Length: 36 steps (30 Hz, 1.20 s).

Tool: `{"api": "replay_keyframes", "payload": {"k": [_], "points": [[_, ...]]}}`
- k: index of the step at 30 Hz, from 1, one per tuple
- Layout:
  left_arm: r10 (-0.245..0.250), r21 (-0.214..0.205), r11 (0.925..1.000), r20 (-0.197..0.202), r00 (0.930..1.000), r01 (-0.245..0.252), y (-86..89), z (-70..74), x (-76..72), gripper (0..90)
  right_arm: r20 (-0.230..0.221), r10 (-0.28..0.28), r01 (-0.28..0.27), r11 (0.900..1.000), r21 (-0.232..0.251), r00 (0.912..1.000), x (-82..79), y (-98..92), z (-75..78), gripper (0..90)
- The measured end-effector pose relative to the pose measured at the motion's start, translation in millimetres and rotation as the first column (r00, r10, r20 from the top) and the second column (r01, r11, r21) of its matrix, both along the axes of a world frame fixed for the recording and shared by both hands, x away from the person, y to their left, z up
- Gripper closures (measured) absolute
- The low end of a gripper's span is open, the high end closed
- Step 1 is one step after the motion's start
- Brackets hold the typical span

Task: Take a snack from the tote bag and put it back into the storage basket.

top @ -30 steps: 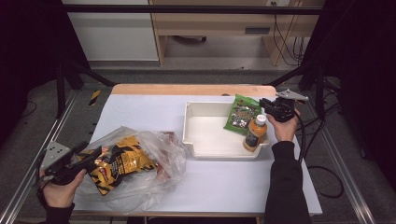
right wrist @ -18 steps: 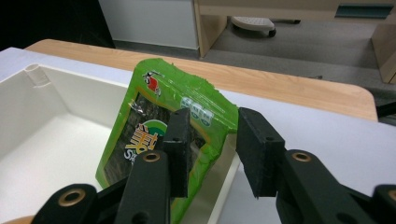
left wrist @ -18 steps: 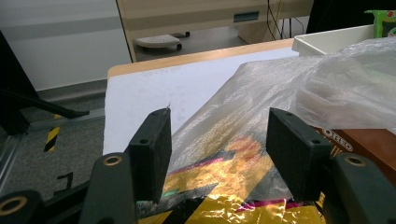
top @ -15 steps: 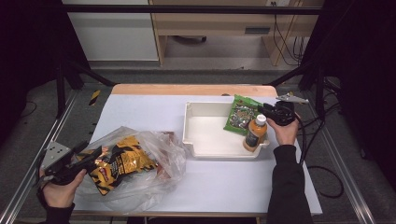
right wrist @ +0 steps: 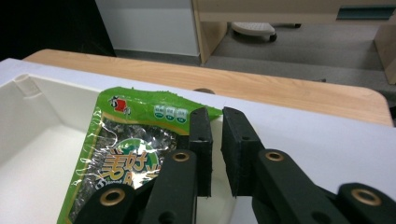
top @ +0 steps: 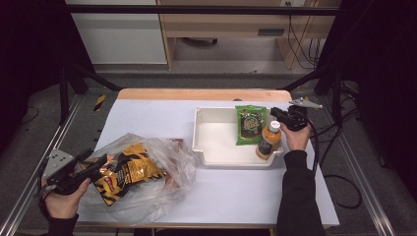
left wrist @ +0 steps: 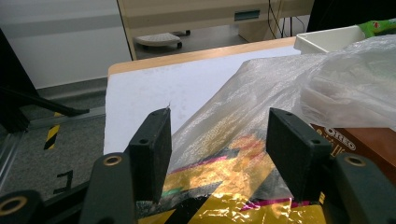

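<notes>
Fingers of the left gripper [left wrist: 217,156] stand wide apart around the clear plastic bag [top: 147,169], whose film lies between the two black pads [left wrist: 152,149] without being pinched; whether either pad touches it I cannot tell. Inside the bag sit a yellow-and-black snack packet [top: 123,174] and a brown Oreo box [left wrist: 362,142], the box at the packet's 3 o'clock in the left gripper view. In the high view this gripper [top: 91,164] lies at the bag's 9 o'clock, near the table's [top: 162,120] front left corner

The right gripper's [right wrist: 215,151] jaws have just been closing and now stand nearly together with a thin gap and nothing between them. In the high view it [top: 278,114] hovers at the white tray's [top: 216,147] 2 o'clock corner, just beside the green snack packet [top: 250,124], which leans against the tray's right wall. An orange juice bottle [top: 268,141] with a white cap stands upright in the tray at the green packet's 5 o'clock, just beside the right hand [top: 296,136], apart from the jaws
</notes>
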State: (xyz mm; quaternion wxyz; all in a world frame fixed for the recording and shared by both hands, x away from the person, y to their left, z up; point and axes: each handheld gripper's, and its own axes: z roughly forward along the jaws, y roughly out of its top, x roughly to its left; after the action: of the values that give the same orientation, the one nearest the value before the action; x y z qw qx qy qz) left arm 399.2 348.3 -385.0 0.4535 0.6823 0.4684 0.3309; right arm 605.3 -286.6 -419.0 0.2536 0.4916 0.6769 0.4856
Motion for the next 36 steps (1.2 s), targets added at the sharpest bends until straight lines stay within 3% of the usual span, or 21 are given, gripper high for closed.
{"api": "replay_keyframes", "payload": {"k": [6,10,18,28,33,36], "points": [[-0.005,-0.005,1.0,0.004,1.0,0.005,-1.1,0.7,-0.7,40.2,0.076,-0.035,0.035,0.9994,0.01,0.9965,-18.2,-10.8,23.1,74.8],[-0.007,-0.013,0.9999,0.009,0.9999,0.007,-0.4,1.9,-1.9,40.1,0.142,-0.048,0.045,0.9987,0.024,0.9888,-38.0,-14.0,42.9,69.6],[-0.008,-0.023,0.9997,0.031,0.9995,0.009,1.7,6.4,-5.5,39.5,0.226,-0.048,0.042,0.9987,0.029,0.9729,-82.9,-6.6,79.3,58.3],[-0.01,-0.049,0.9987,0.053,0.9986,0.012,5.5,10.2,-8.3,35.3,0.264,0.028,-0.021,0.9993,-0.029,0.9641,-127.8,29.6,99.6,43.3],[-0.007,-0.055,0.9984,0.061,0.9981,0.011,7.0,11.9,-9.7,32.5,0.239,0.087,-0.083,0.9961,-0.029,0.9672,-142.2,52.0,96.4,38.6],[-0.007,-0.063,0.998,0.068,0.9977,0.011,9.1,13.6,-11.0,32.3,0.227,0.139,-0.134,0.9903,-0.037,0.9639,-149.4,67.9,90.9,38.5]]}}
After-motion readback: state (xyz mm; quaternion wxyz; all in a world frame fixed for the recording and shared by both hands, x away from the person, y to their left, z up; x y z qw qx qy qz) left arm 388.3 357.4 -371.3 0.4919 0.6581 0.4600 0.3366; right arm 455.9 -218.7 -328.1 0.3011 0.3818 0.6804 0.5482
